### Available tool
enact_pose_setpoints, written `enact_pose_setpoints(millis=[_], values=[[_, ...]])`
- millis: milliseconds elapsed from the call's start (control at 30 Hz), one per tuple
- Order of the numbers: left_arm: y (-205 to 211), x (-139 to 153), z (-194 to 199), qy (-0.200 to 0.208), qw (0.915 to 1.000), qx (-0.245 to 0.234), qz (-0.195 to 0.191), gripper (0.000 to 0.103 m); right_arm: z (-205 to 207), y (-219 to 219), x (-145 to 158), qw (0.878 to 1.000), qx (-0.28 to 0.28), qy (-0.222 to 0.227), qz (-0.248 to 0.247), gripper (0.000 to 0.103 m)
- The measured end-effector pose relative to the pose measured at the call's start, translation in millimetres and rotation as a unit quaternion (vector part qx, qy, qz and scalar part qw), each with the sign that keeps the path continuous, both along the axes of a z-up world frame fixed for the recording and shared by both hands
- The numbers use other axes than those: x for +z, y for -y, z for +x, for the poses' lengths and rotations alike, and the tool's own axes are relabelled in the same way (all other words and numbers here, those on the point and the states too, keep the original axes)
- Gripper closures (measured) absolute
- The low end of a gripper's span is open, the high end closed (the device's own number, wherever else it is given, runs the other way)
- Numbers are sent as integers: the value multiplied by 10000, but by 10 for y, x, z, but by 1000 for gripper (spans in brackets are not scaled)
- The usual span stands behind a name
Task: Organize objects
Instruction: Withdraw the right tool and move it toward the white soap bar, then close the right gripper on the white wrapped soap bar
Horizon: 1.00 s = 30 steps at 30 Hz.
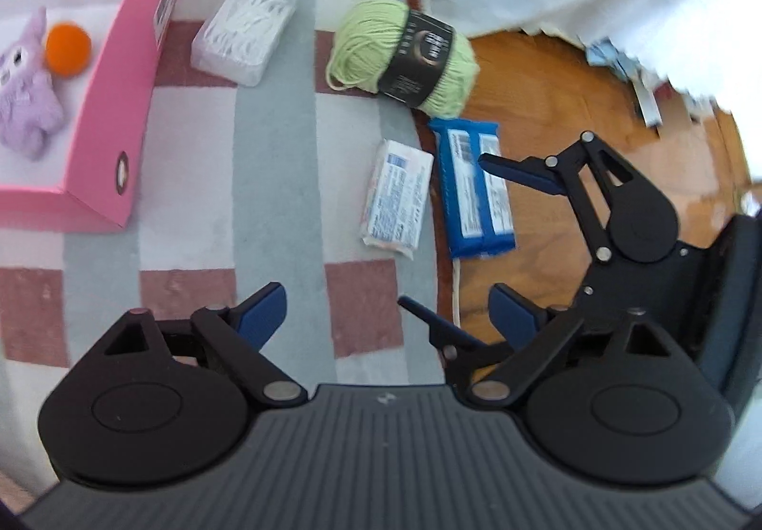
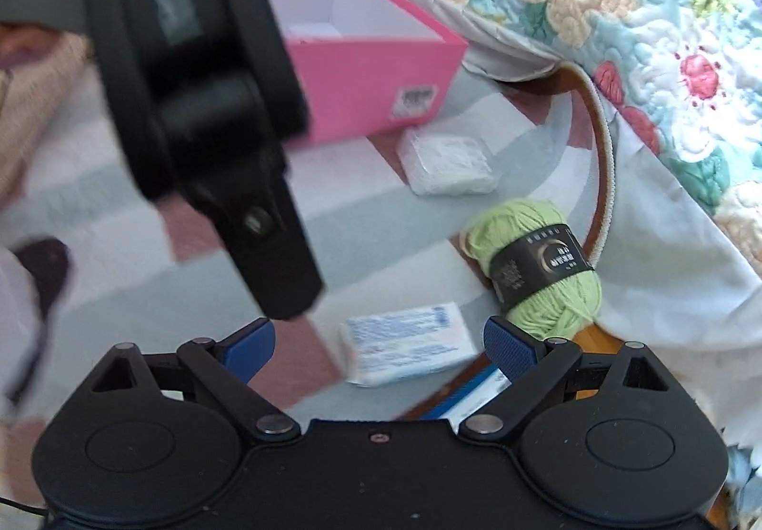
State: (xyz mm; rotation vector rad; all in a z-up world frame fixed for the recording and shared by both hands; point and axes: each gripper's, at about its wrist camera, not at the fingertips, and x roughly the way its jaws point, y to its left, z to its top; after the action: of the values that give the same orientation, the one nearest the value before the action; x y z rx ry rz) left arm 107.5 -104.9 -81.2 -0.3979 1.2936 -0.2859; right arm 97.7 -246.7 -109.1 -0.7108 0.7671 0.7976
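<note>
My left gripper (image 1: pixel 388 315) is open over the checked rug, with nothing between its pads. My right gripper (image 2: pixel 381 349) is open too, and in the left wrist view the right gripper (image 1: pixel 440 230) hovers over two packs. A white tissue pack (image 2: pixel 409 349) lies below, between its fingers, beside a blue packet (image 1: pixel 476 192). A green yarn skein (image 1: pixel 405 54) and a clear box of white pieces (image 1: pixel 243 30) lie further off. The pink box (image 1: pixel 119 101) holds a purple plush (image 1: pixel 24 87) and an orange ball (image 1: pixel 68 48).
The rug's brown edge (image 1: pixel 440 254) meets a wooden floor (image 1: pixel 547 68) on the right. A floral quilt (image 2: pixel 619 6) hangs over the floor behind the yarn. The left gripper's black body (image 2: pixel 214 101) blocks the left of the right wrist view.
</note>
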Motion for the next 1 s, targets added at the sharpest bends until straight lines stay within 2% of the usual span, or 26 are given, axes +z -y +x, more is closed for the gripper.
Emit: enact_pose_setpoints(millis=[100,133,233,300,400,433,567,633,700,833,867,900,1000], values=[[33,-166,8,95,9997,214,-82,15,207,44,-200,9994,-131,-302,-106,11],[49,-227,18,32,9996,250,-116,15,266,62,-253,9990,-231,-352,-149,16],[68,-349,26,-2,9985,400,-364,15,372,124,-303,9970,-432,-635,73,17],[76,-415,36,26,9977,476,-480,17,367,130,-308,9974,-413,-590,94,16],[93,-526,78,-102,9971,578,-475,24,335,118,-339,9979,-304,-574,70,16],[86,-559,88,-132,9962,671,-536,29,336,105,-356,9978,-252,-610,44,16],[24,-673,131,-195,9916,1019,-772,39,325,97,-417,9987,-130,-495,39,13],[16,-699,146,-168,9912,1080,-743,46,351,112,-408,9986,-240,-465,103,13],[27,-700,162,-89,9915,1075,-733,47,362,143,-397,9980,-374,-446,261,13],[70,-718,187,4,9920,1009,-754,56,369,128,-437,9986,-282,-379,229,13],[81,-730,196,8,9923,1011,-721,58,376,121,-431,9986,-295,-354,250,13],[102,-744,215,-1,9930,1026,-592,65,383,119,-422,9984,-335,-324,305,13],[137,-802,245,47,9932,1060,-478,72,438,121,-462,9968,-458,-414,514,14]])
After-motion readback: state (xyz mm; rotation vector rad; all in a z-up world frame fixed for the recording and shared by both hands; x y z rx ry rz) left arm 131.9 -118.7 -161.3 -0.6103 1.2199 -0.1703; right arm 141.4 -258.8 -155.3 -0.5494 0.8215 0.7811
